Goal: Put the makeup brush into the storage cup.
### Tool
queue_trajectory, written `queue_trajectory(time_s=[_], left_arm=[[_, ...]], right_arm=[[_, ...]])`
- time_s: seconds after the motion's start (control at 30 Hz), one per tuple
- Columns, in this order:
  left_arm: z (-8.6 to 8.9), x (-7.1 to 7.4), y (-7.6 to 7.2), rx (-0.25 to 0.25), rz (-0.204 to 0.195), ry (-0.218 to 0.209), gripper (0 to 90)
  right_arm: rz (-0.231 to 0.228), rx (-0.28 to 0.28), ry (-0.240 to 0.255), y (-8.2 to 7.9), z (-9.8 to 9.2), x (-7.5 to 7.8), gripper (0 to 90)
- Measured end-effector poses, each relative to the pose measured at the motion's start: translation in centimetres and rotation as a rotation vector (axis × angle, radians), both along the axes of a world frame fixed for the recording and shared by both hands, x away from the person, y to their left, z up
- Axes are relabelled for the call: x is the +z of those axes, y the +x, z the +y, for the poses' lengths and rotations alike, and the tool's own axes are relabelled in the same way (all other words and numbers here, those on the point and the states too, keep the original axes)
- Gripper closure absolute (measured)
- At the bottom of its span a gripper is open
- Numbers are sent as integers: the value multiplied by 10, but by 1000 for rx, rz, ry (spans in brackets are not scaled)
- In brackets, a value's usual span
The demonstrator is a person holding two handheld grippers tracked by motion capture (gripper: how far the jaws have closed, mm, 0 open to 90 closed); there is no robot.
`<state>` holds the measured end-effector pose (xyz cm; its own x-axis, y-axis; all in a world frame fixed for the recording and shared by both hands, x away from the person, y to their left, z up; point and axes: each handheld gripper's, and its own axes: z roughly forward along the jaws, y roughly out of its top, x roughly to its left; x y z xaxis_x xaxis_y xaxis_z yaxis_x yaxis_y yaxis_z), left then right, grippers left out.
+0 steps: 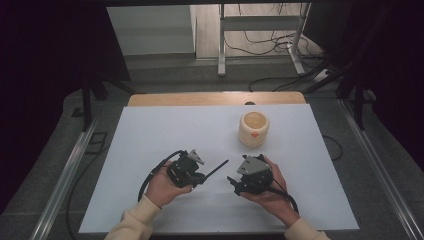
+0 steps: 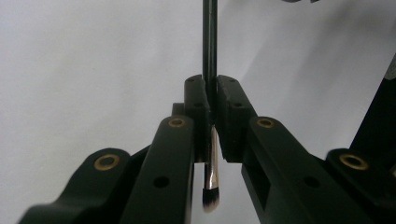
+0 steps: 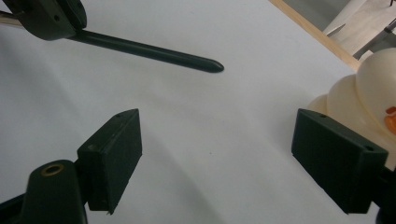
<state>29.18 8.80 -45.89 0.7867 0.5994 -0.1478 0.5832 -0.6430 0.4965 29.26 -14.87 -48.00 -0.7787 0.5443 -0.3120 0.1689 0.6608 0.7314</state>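
Note:
A makeup brush (image 2: 209, 42) with a thin black handle is clamped between the jaws of my left gripper (image 2: 211, 88), which is shut on it. Its bristle end (image 2: 210, 198) points back toward the camera and the handle runs away from it. In the high view the left gripper (image 1: 199, 177) sits left of centre, with the brush handle (image 1: 217, 168) sticking out to the right. My right gripper (image 1: 237, 172) is just to the right of the handle tip, and its jaws stand wide open with nothing between them (image 3: 217, 140). The brush handle (image 3: 149, 50) lies beyond them.
A cream ribbed pot (image 1: 254, 129) with an orange mark stands on the white table cover (image 1: 150, 135), behind the right gripper, and appears at the right edge of the right gripper view (image 3: 369, 88). The table's wooden back edge (image 1: 215, 98) lies behind it.

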Motion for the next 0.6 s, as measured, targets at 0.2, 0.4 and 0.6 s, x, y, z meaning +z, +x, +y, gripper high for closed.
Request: queue_trajectory(time_s=[0.2, 0.4, 0.6], left_arm=[[-1, -1, 1, -7, 10, -12, 839], [-2, -2, 1, -8, 14, -11, 839], [-5, -4, -1, -18, 21, -7, 839]], right_arm=[[-15, 24, 2, -1, 8, 2, 174], [-20, 51, -16, -3, 18, 0, 182], [-32, 101, -43, -5, 29, -2, 214]])
